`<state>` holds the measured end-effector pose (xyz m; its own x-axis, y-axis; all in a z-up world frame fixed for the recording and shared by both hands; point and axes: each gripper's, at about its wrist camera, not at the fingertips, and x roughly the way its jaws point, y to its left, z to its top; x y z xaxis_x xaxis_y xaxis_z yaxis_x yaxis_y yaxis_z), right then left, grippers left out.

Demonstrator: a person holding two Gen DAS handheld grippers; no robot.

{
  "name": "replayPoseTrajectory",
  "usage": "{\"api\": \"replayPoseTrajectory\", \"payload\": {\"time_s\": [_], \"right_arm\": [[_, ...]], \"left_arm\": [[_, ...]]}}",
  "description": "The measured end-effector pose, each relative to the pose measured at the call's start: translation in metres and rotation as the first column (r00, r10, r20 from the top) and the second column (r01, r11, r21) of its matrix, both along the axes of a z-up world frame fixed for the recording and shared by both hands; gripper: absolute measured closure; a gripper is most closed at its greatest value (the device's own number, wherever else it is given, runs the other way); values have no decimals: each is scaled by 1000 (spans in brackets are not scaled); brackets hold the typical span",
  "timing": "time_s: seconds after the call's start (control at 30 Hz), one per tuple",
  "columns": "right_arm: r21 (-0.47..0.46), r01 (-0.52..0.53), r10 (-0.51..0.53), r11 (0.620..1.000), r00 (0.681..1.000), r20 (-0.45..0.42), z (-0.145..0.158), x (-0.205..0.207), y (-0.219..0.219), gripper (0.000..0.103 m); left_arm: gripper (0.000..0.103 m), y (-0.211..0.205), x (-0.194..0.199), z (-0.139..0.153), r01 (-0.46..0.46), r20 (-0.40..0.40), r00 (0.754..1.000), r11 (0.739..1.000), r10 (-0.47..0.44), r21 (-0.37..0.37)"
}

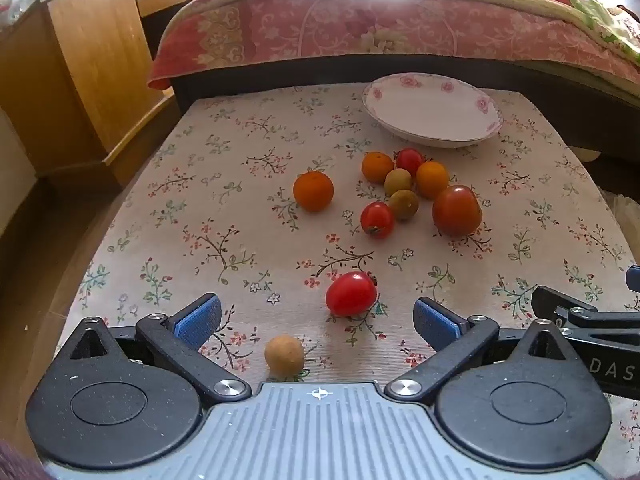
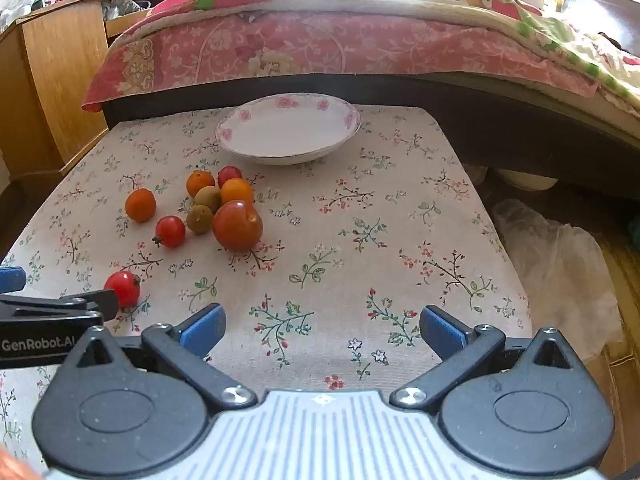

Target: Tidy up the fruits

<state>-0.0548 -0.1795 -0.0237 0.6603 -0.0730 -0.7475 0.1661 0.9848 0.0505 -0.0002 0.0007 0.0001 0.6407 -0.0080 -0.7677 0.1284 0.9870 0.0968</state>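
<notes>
Your left gripper (image 1: 316, 318) is spread wide over the flowered tablecloth (image 1: 224, 208), holding nothing. A red tomato (image 1: 351, 293) lies just ahead at 1 o'clock, and a small tan ball (image 1: 284, 353) sits between the fingers near the base. The fruit cluster (image 1: 412, 188) lies further at 1 o'clock, with the plate (image 1: 432, 109) beyond it. Your right gripper (image 2: 322, 330) is also wide apart and empty; there the fruit (image 2: 224, 208) lies at 11 o'clock.

Left hand-held gripper (image 1: 317, 322) and right hand-held gripper (image 2: 322, 330) side by side, both jaws spread wide, nothing between.
</notes>
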Motion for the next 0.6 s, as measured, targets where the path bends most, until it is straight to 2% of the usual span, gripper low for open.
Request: {"api": "replayPoseTrajectory", "payload": {"time_s": [0.6], "right_arm": [[19,-4,4,1000,1000,-22,-9,2,1,0]], "left_arm": [[0,1,0,-6,-3,-10,1000,1000,3,19]]}}
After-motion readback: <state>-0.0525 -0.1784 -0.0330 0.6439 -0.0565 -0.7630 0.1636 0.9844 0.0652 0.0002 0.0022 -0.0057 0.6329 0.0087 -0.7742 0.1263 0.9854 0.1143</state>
